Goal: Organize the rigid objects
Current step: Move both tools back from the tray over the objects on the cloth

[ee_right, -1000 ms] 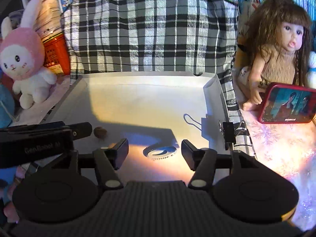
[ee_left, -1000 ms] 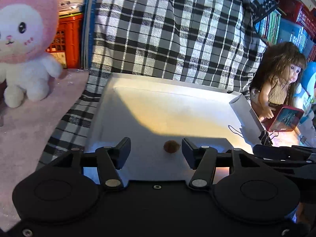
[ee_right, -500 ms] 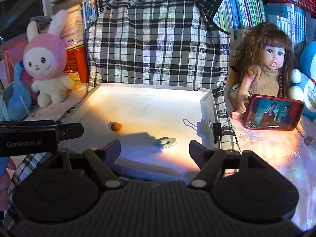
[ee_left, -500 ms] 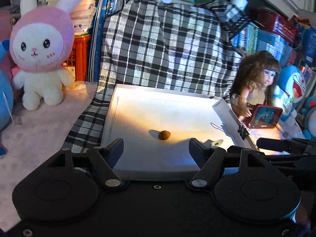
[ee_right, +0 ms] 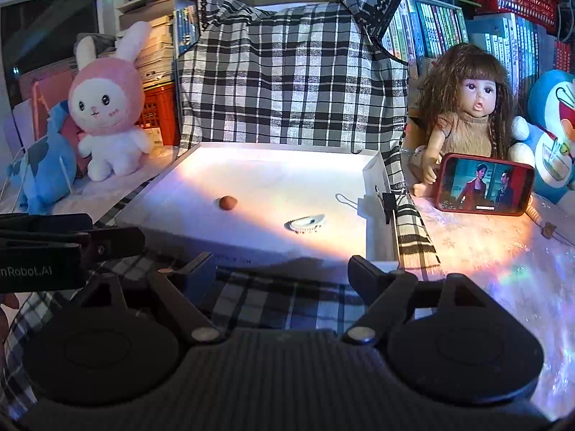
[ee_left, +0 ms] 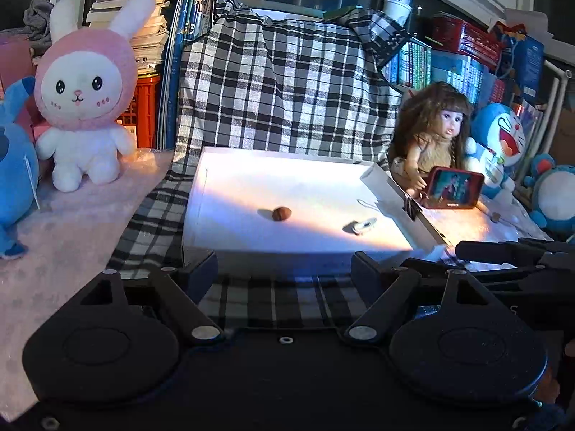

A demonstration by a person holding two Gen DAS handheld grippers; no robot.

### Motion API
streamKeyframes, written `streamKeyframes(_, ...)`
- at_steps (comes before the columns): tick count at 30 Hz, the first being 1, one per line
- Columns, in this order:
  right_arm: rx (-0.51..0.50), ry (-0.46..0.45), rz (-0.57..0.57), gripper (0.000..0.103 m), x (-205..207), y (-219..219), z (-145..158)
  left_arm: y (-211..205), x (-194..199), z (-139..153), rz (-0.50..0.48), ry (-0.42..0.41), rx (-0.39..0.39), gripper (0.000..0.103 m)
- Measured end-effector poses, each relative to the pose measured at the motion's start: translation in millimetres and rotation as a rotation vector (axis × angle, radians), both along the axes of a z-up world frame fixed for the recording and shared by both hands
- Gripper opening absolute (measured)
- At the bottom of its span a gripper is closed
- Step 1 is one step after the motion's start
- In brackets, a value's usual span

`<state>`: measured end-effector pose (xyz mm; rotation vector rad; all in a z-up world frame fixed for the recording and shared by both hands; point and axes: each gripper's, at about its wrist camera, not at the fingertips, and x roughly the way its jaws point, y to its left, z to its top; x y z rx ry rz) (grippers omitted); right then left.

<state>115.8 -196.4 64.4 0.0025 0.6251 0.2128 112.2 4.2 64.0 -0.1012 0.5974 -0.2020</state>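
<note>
A shallow white tray [ee_left: 230, 186] [ee_right: 201, 183] lies on a checked cloth. In it rest a small brown nut-like ball [ee_left: 281, 213] [ee_right: 228, 202] and a small white comb-like piece [ee_left: 363, 225] [ee_right: 305, 223]. My left gripper [ee_left: 285, 269] hangs in front of the tray's near edge, its jaws opening with nothing between them. My right gripper [ee_right: 282, 269] is likewise short of the tray, jaws opening and empty. In the right wrist view the left gripper's fingers [ee_right: 118, 240] reach in from the left edge.
A pink-hooded rabbit plush [ee_left: 84, 97] [ee_right: 107, 107] and a blue plush [ee_left: 14, 179] sit left of the tray. A doll [ee_left: 435, 136] [ee_right: 467, 107] holding a red phone [ee_right: 485, 188] sits on the right, with a blue cat plush [ee_right: 553, 133]. The checked cloth [ee_left: 280, 86] covers the stack behind.
Both grippers have drawn back from over the tray to in front of its near edge, and their jaws have spread wider. The ball and the white piece lie where they were.
</note>
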Motion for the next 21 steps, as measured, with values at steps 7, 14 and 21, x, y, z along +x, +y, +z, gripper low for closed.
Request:
streamKeyframes(7, 0.003, -0.044, -0.009, 0.09, -35, -4, -9, 3, -32, -11, 0.016, -0.003, -0.042, 0.084)
streamKeyframes(14, -0.003, -0.068, -0.02, 0.093, -63, -9, -17, 4, -57, -18, 0.017, -0.006, -0.047, 0.085)
streamKeyframes(21, -0.022, -0.091, -0.019, 0.096, -83, -11, -23, -3, -78, -22, -0.011, -0.028, -0.004, 0.088)
